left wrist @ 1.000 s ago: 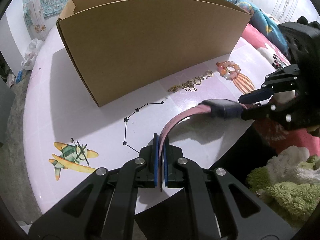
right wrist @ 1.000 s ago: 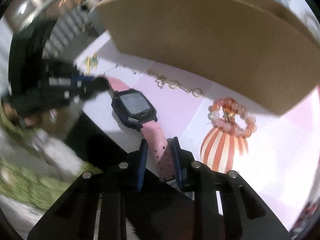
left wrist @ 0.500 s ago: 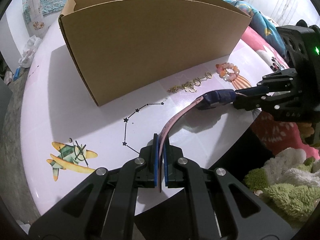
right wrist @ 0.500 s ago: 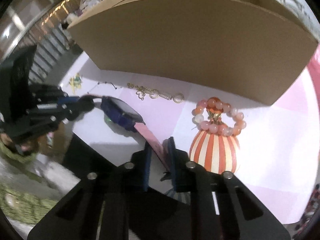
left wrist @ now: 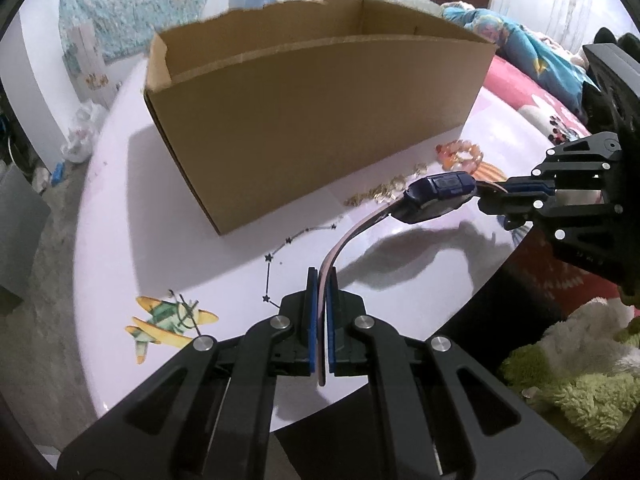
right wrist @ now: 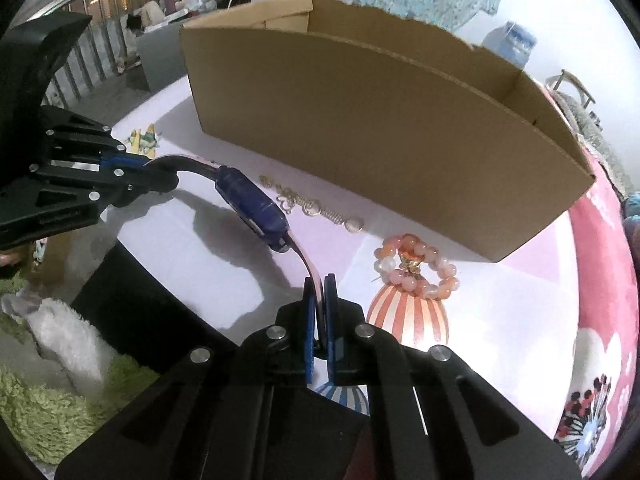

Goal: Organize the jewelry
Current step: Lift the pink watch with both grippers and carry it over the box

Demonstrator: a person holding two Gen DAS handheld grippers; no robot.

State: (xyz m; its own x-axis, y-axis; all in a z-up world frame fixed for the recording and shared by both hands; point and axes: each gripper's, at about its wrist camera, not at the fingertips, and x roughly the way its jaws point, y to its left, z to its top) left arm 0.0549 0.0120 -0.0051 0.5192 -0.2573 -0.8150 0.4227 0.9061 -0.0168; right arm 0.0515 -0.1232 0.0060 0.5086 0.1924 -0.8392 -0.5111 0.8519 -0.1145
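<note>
The left gripper [left wrist: 321, 308] is pressed together on 1 end of the pink strap of the watch [left wrist: 438, 194]; the opposite strap end is pinched by the right gripper [right wrist: 319, 300]. The watch, with its blue case, is thereby held raised above the table [left wrist: 168, 232], its shadow cast below. Beyond it, a gold chain [right wrist: 304, 206] and a bead bracelet [right wrist: 416, 266] are seen lying on the table beside the cardboard box [left wrist: 312, 120], whose interior appears empty, though it is only partly visible.
</note>
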